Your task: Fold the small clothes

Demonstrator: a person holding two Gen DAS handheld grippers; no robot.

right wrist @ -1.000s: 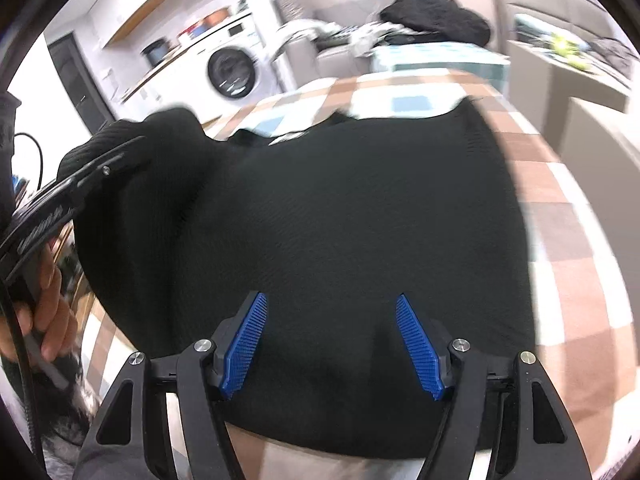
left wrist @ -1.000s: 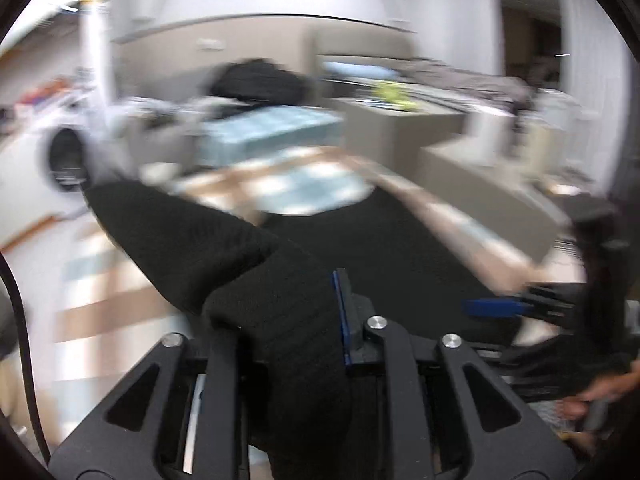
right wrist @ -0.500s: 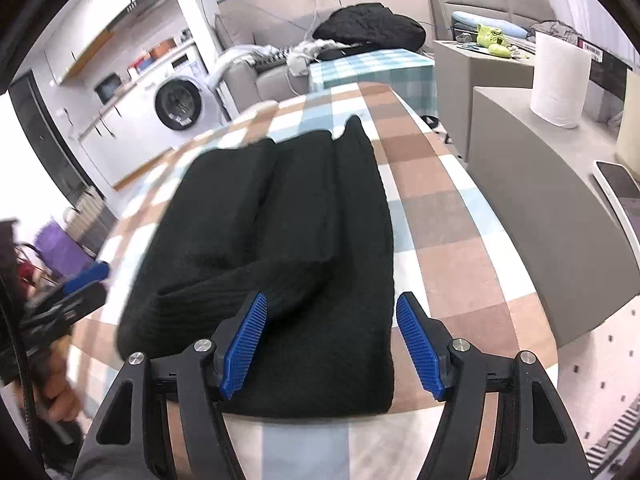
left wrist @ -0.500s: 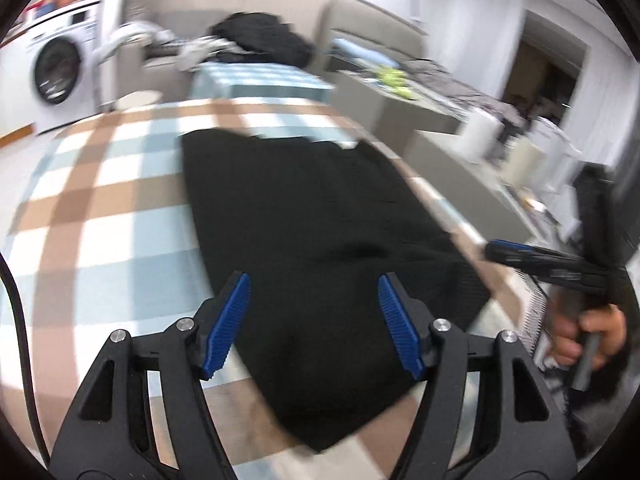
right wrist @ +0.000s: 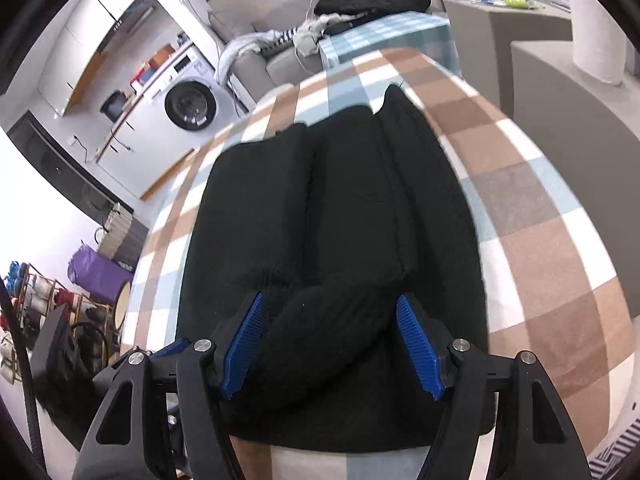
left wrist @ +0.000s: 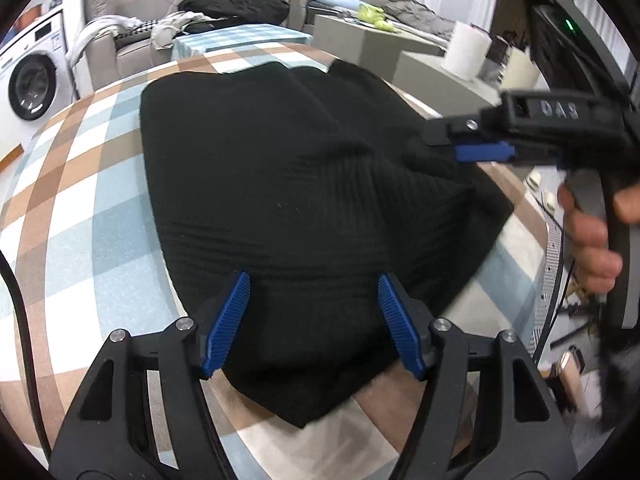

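A black knit garment (left wrist: 280, 184) lies flat on the checked tablecloth (left wrist: 80, 220), its sleeves folded in over the body (right wrist: 332, 208). My left gripper (left wrist: 313, 278) hovers open just above the garment's near hem, and its blue pads touch nothing. My right gripper (right wrist: 330, 298) is open too, low over the near end, where a rolled sleeve fold (right wrist: 336, 320) bulges up between its fingers without being pinched. In the left wrist view the right gripper (left wrist: 480, 152) reaches in from the right, held by a hand (left wrist: 592, 240).
The table's near edge (right wrist: 360, 456) runs just below the garment. A washing machine (right wrist: 192, 104) stands at the back left. A sofa with dark clothes (left wrist: 236, 0) is behind the table. At the right, a grey cabinet (left wrist: 432, 68) carries a paper roll (left wrist: 466, 50).
The left gripper has let go of the black sleeve it held and has sunk towards the garment. The sleeve now lies folded across the body. The right gripper rolled and shifted a little.
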